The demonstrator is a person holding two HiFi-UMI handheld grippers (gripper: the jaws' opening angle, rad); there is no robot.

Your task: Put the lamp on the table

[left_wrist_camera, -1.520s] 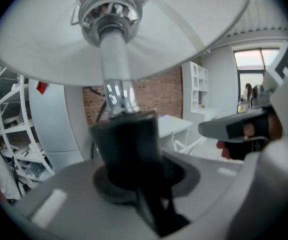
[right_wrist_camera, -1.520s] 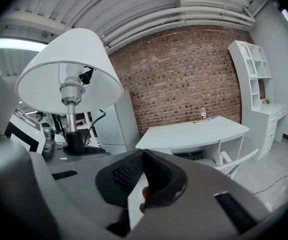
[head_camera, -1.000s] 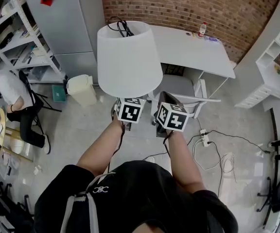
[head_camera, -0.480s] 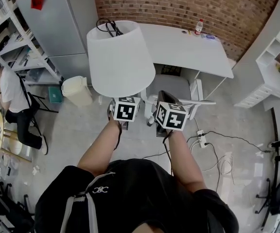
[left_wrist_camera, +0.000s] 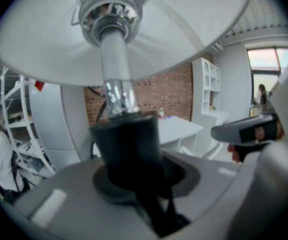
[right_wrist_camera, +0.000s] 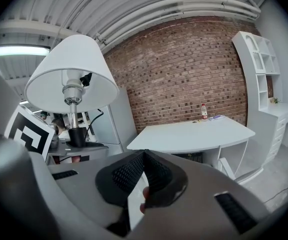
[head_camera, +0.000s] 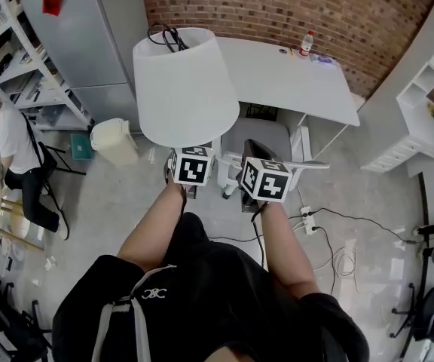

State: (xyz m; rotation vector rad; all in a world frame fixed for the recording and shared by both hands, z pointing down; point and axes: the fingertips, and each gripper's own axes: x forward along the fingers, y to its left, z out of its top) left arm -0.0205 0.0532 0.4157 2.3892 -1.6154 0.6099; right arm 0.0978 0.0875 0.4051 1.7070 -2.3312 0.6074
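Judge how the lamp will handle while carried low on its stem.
Probably top-heavy: the lamp's wide shade sits well above the left gripper's hold, so it may sway. The shade looks thin: likely light, easily dented.

Seen from the head camera, the lamp's shade hides its own stem, the left end of the table and the left gripper's jaws. The right gripper's jaws sit unseen there under its marker cube. A person is cut off by the left edge, face blurred over. The bottle's label is too small to read. In the left gripper view the shade runs off the top edge, and the lamp's dark neck is a close blur.
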